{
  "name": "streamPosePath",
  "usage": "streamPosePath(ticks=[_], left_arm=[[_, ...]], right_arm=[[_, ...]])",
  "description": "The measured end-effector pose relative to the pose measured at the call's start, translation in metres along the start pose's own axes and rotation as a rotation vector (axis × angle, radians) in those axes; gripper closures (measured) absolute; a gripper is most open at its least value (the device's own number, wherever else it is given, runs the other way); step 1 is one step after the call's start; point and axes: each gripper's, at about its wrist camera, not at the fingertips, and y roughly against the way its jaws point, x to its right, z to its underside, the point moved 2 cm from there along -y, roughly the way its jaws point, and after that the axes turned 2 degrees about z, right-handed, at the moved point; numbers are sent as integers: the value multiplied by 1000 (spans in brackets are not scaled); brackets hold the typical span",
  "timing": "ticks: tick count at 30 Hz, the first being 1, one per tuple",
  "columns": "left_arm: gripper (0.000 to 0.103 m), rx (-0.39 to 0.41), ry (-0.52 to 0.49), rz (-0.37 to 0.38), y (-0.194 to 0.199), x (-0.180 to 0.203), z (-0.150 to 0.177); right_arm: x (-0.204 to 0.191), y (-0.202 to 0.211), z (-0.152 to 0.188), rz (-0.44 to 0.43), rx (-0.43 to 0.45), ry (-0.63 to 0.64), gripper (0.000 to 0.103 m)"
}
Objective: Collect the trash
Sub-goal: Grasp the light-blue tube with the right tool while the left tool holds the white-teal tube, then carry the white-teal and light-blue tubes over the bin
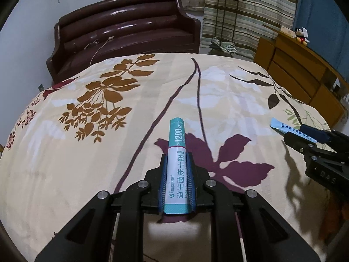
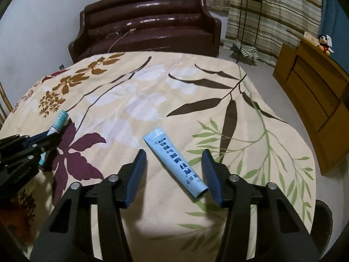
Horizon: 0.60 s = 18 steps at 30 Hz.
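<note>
My left gripper (image 1: 176, 159) is shut on a white and teal sachet (image 1: 177, 152) with Chinese print, held just above the floral cloth of the table (image 1: 87, 163). The sachet's far end sticks out past the fingertips. It also shows in the right wrist view (image 2: 57, 124), with the left gripper (image 2: 51, 138) at the left edge. My right gripper (image 2: 173, 152) is open, its jaws wide on either side of a light blue sachet (image 2: 175, 160) that lies flat on the cloth. In the left wrist view the right gripper (image 1: 293, 132) and the blue sachet (image 1: 281, 126) show at the right.
A dark brown leather sofa (image 1: 126, 30) stands beyond the table's far edge. A wooden dresser (image 2: 316, 100) with a Mickey Mouse toy (image 2: 325, 43) is on the right. A metal plant stand (image 2: 248, 21) carries a potted plant by the striped curtain.
</note>
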Motion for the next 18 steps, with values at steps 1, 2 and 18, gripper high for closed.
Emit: streamPosePath(ticks=[1, 2, 18], left_arm=[[85, 0, 2, 2, 0, -1, 0], [85, 1, 4, 4, 0, -2, 0], [85, 7, 8, 3, 3, -2, 5]], right_arm=[[-1, -2, 0, -1, -9, 2, 60], [-2, -3, 1, -2, -14, 5, 61], [-11, 8, 12, 4, -15, 4, 87]])
